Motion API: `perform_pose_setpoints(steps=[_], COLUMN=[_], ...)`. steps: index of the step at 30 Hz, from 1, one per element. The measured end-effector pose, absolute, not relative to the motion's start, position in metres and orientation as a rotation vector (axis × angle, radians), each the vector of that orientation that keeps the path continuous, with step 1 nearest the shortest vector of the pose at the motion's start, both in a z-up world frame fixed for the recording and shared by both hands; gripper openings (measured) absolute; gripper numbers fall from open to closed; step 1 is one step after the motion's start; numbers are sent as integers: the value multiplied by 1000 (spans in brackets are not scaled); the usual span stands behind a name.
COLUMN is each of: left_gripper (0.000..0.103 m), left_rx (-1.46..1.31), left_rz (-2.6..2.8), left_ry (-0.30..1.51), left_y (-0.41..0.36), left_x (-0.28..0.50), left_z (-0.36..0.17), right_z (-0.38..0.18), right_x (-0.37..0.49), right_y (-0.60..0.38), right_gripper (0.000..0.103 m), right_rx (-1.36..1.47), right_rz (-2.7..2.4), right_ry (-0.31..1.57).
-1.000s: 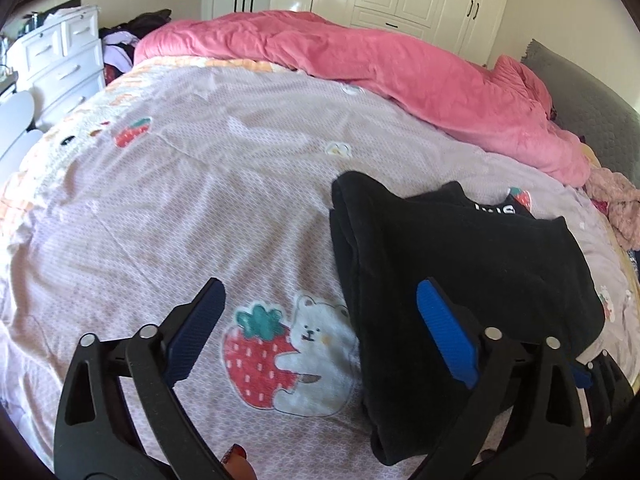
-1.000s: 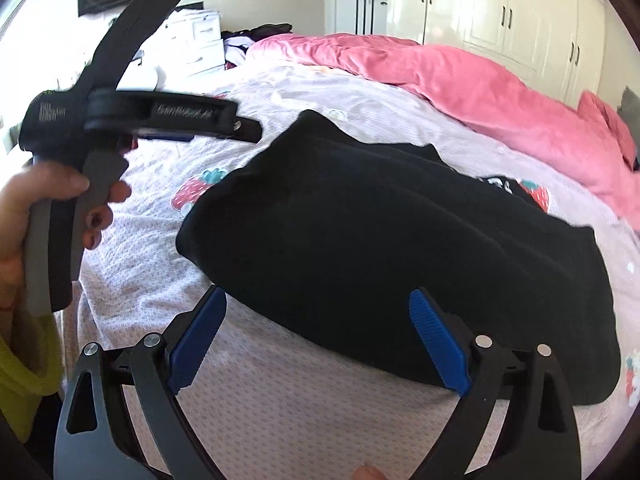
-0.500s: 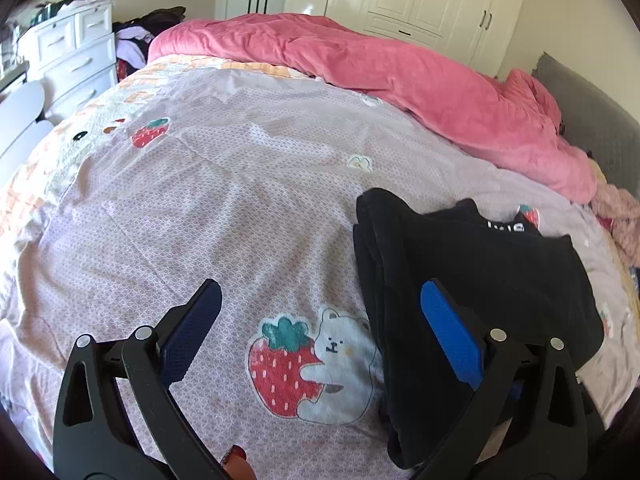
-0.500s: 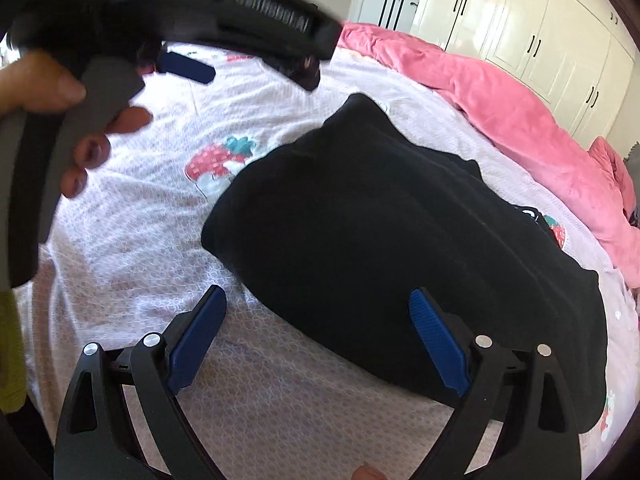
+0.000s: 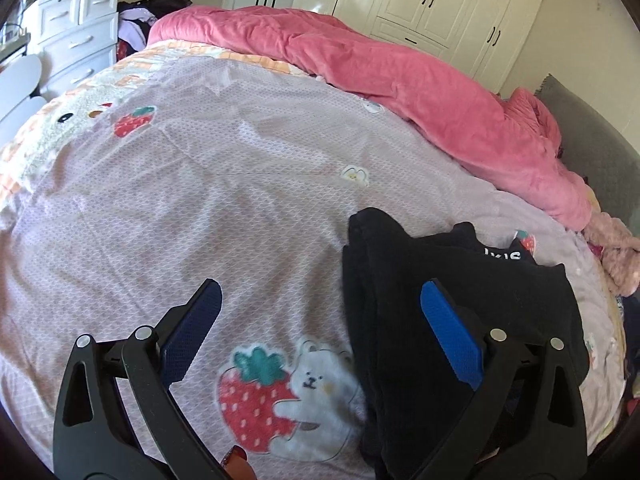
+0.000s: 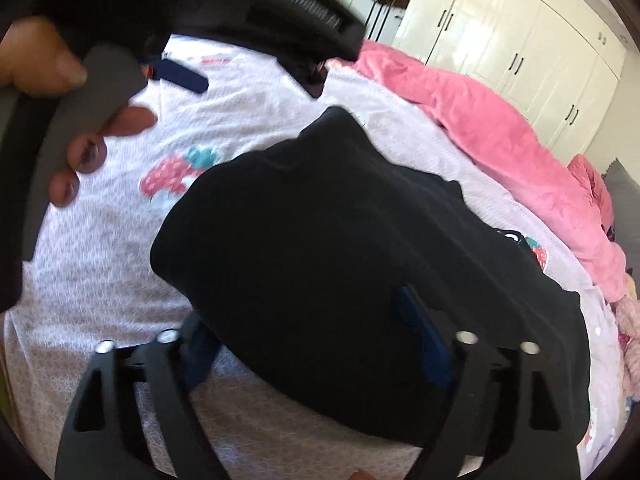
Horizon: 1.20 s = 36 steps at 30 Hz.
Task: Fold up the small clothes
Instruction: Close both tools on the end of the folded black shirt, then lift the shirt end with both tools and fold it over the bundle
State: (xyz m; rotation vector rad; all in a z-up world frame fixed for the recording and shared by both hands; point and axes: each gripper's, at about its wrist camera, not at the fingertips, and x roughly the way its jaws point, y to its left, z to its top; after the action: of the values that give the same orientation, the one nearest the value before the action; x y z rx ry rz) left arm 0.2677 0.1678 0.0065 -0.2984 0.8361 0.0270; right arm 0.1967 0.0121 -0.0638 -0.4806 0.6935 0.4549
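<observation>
A folded black garment [image 5: 400, 260] [image 6: 320, 220] lies on the lilac strawberry-and-bear bed sheet [image 5: 200, 200]. White lettering shows at its far edge. My left gripper [image 5: 320, 286] hovers open over the sheet. Its right finger is above the garment's left fold, and nothing is between the fingers. My right gripper [image 6: 304, 312] is pushed into the garment's near edge. Its jaws are closing with the thick cloth between them. The left pad is half hidden under the cloth, and the right pad lies on top. A hand [image 6: 80, 148] holds the left gripper's handle at the upper left.
A pink duvet [image 5: 400, 80] is heaped along the far side of the bed. White drawers [image 5: 76, 36] stand at the far left and white wardrobes [image 5: 440, 12] at the back. More pink clothes [image 5: 616, 252] lie at the right edge by a grey headboard [image 5: 592, 152].
The right gripper has moved forward and down onto the garment's near edge, and its jaws have narrowed around the cloth. The left gripper drifted a little left over the sheet and is still open.
</observation>
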Motion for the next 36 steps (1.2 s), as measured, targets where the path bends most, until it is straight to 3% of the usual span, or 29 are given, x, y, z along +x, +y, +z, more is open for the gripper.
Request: perform_pose_setpoints(steps=[3, 6, 13, 20, 24, 29, 36], left_gripper=[94, 93, 92, 41, 38, 17, 15], left_rx=[-340, -395, -605, -565, -554, -547, -568], left_rz=[1, -43, -229, -273, -278, -289, -361], left_ry=[850, 861, 893, 895, 893, 855, 802], left_y=[166, 162, 152, 134, 129, 126, 112], left_x=[272, 274, 278, 277, 276, 271, 260], left_z=[0, -6, -26, -25, -23, -14, 10], right_z=[-54, -45, -37, -37, -37, -33, -18], right_x=[201, 207, 205, 196, 193, 192, 187], right_y=[-4, -24, -36, -36, -35, -40, -65], right_gripper=[24, 17, 15, 15, 15, 14, 13], right_rx=[-378, -254, -225, -219, -226, -213, -169], right_rz=[538, 579, 603, 601, 597, 599, 599], right_ry=[690, 693, 650, 645, 638, 625, 587])
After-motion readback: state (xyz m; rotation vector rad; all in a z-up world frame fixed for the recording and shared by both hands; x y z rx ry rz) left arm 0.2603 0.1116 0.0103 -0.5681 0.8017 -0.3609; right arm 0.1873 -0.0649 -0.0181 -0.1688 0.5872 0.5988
